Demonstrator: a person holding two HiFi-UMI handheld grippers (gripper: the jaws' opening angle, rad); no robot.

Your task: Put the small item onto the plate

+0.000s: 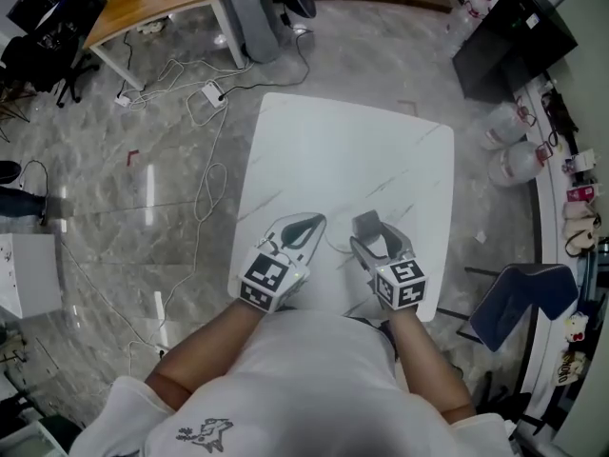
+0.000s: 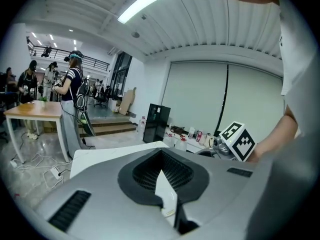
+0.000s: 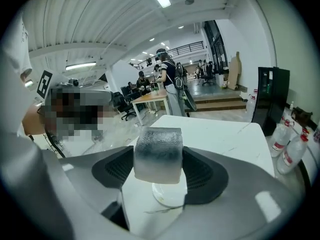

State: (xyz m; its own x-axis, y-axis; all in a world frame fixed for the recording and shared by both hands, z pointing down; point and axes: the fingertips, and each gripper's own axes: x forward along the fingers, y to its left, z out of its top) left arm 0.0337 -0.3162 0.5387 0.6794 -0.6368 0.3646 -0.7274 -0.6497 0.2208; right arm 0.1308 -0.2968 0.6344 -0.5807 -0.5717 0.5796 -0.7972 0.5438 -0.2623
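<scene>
Clearly the right tool (image 3: 159, 154) clamps a grey block (image 3: 157, 144); left tool (image 2: 161, 156) looks closed, empty.

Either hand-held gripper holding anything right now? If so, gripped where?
The right hand-held gripper holds the small grey block, jaws on its two opposite side faces. The left hand-held gripper holds nothing.

We record: table (image 1: 343, 150) white, grey-veined; left gripper (image 1: 303, 227) and right gripper (image 1: 369, 230) grey; marker cube (image 1: 267, 279) black-and-white squared; block (image 3: 158, 154) frosted grey.
</scene>
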